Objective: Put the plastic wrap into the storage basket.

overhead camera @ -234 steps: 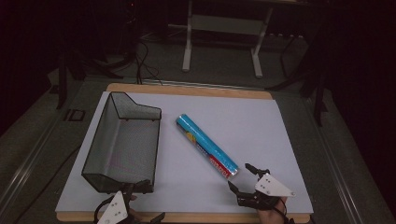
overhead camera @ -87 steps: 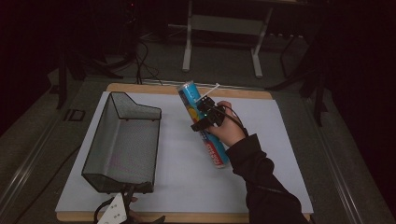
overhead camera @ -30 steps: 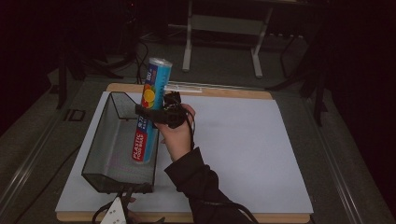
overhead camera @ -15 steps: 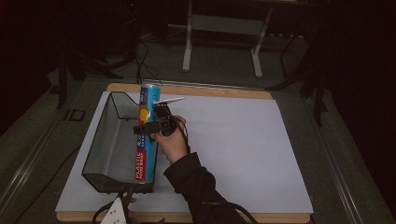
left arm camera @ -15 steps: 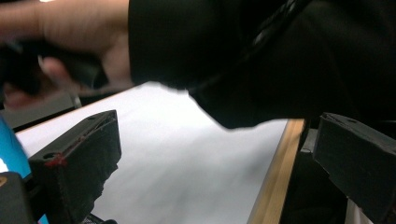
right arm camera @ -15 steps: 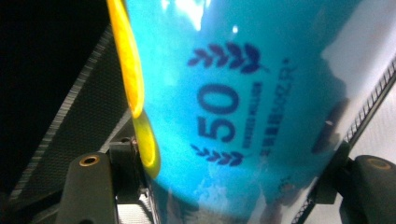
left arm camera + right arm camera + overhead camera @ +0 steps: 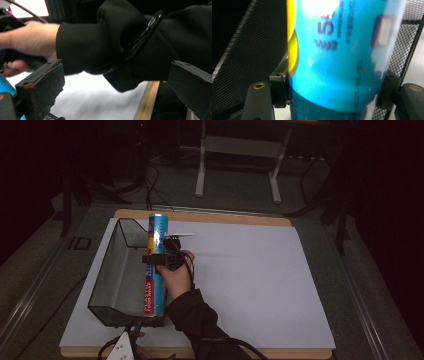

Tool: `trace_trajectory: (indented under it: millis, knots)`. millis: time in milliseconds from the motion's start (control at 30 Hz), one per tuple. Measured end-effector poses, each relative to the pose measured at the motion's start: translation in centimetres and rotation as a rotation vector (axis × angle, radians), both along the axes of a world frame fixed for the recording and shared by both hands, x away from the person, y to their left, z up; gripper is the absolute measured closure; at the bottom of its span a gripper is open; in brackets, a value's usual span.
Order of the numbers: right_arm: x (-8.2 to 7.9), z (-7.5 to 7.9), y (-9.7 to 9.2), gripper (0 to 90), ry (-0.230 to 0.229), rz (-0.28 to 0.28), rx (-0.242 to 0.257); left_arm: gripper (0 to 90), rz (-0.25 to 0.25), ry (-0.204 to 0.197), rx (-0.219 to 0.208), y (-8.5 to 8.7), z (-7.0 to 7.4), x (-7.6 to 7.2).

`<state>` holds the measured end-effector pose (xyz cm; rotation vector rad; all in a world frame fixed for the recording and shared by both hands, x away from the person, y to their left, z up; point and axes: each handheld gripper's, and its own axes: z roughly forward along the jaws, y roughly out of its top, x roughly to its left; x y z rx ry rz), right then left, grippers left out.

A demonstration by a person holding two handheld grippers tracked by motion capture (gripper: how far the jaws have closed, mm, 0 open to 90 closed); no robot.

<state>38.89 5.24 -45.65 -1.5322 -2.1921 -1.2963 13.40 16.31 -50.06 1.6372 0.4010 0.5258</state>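
Since half a second ago, blue tube (image 7: 156,265) has sunk deeper into black mesh basket (image 7: 114,270), near end low inside, far end above the rim. Right gripper (image 7: 161,257) clamped on the tube, pads on both sides (image 7: 337,62). Left gripper (image 7: 125,350) at near edge, jaws apart, nothing between. White sheet (image 7: 250,280) covers wooden board (image 7: 210,216). Room dark; grey floor, metal frame legs (image 7: 237,165) beyond the far edge.

Dim surroundings are swallowing the high view's edges while the white tabletop sheet (image 7: 240,270) is glowing, and glare is washing out the blurred, close-up blue cylindrical can (image 7: 337,62).
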Motion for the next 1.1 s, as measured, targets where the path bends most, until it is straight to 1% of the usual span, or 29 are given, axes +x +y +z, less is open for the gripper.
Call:
trace_trajectory:
  millis: [67, 100, 167, 333, 367, 400, 433, 500, 533, 567, 600, 667, 700, 767, 800, 867, 900, 933, 967, 1033, 1100]
  knots:
    - [0.0, -0.6, 0.4, 30.6, 0.006, -0.01, 0.0, 1.2, 0.005, -0.001, 0.004, 0.1, 0.0, 0.0]
    - [0.0, -0.8, 0.6, 30.4, 0.009, -0.021, -0.011, 1.2, 0.007, 0.001, 0.004, 0.1, 0.0, 0.0]
    - [0.0, -1.2, 0.8, 30.3, 0.004, -0.037, -0.009, 1.2, 0.005, 0.003, -0.003, 0.2, 0.0, 0.0]
    - [-0.3, -2.1, 1.3, 29.5, -0.01, -0.081, -0.038, 1.2, 0.004, 0.006, -0.001, 0.3, 0.0, 0.0]
    - [-0.3, -2.1, 1.3, 29.5, -0.01, -0.081, -0.038, 1.2, 0.004, 0.006, -0.001, 0.3, 0.0, 0.0]
    - [-0.3, -2.3, 1.4, 29.3, -0.013, -0.082, -0.05, 1.2, 0.001, 0.01, -0.002, 0.3, 0.0, 0.0]
    - [-0.4, -2.7, 1.6, 28.6, -0.017, -0.098, -0.067, 1.2, 0.002, 0.008, 0.0, 0.3, 0.0, 0.0]
    - [-0.5, -2.9, 1.6, 28.0, -0.034, -0.108, -0.065, 1.2, 0.0, 0.007, 0.0, 0.3, 0.0, 0.0]
    - [-0.7, -2.9, 1.7, 27.7, -0.055, -0.11, -0.081, 1.2, 0.0, 0.008, -0.002, 0.3, 0.0, 0.0]
    - [-0.8, -2.8, 1.8, 27.2, -0.063, -0.113, -0.089, 1.2, 0.0, 0.011, -0.001, 0.3, 0.0, 0.0]
    - [-0.9, -2.8, 1.9, 26.7, -0.085, -0.107, -0.109, 1.2, 0.0, 0.011, 0.001, 0.3, 0.0, 0.0]
    - [-1.0, -2.8, 1.9, 25.6, -0.111, -0.123, -0.122, 1.2, -0.001, 0.015, 0.003, 0.3, -0.1, 0.0]
    - [-1.1, -2.8, 2.0, 24.3, -0.139, -0.12, -0.142, 1.2, -0.001, 0.015, 0.003, 0.3, -0.1, 0.0]
    - [-1.1, -2.6, 2.1, 23.1, -0.169, -0.108, -0.176, 1.2, -0.004, 0.016, 0.001, 0.3, -0.1, 0.0]
    - [-1.2, -2.4, 2.1, 22.2, -0.193, -0.099, -0.2, 1.2, -0.004, 0.018, 0.003, 0.2, -0.1, 0.1]
    - [-1.2, -2.3, 2.1, 20.7, -0.24, -0.092, -0.233, 1.2, -0.005, 0.02, 0.003, 0.2, -0.1, 0.1]
    - [-1.2, -2.2, 2.1, 19.2, -0.242, -0.084, -0.242, 1.2, -0.005, 0.02, 0.003, 0.2, -0.1, 0.1]
    - [-1.2, -2.1, 2.0, 18.0, -0.246, -0.073, -0.24, 1.2, -0.005, 0.02, 0.004, 0.2, -0.1, 0.1]
    - [-1.3, -2.1, 1.9, 17.8, -0.262, -0.073, -0.247, 1.2, -0.006, 0.02, 0.003, 0.2, -0.1, 0.1]
    - [-1.3, -1.8, 1.6, 14.7, -0.268, -0.064, -0.228, 1.2, -0.005, 0.021, 0.004, 0.2, -0.1, 0.1]
    - [-1.3, -1.5, 1.2, 13.8, -0.275, -0.04, -0.215, 1.2, -0.004, 0.023, 0.003, 0.2, -0.1, 0.1]
